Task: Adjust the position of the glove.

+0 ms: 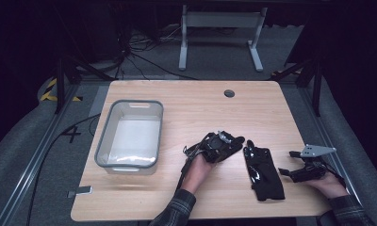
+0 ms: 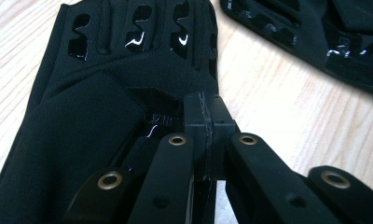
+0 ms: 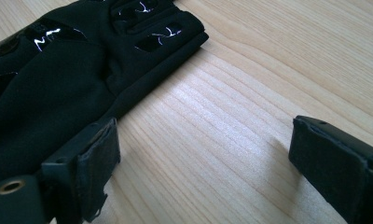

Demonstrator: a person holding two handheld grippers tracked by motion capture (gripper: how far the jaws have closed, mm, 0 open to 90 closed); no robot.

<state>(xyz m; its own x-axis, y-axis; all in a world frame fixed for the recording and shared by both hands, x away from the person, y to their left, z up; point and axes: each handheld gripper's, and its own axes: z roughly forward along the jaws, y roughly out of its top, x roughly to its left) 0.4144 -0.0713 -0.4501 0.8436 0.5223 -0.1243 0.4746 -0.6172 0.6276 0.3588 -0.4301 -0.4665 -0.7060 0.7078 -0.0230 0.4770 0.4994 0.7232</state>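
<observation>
Two black fingerless gloves are on the wooden table. My left gripper is shut, its jaw tips pinched together on the edge of one glove near the cuff. The other glove lies flat just to the right of it. My right gripper rests low at that glove's right side, open. Its one pad sits against the glove's edge, and bare wood shows between the jaws.
A clear plastic bin with a grey rim stands on the left half of the table. A round cable hole sits near the far edge. A white desk frame stands on the floor beyond.
</observation>
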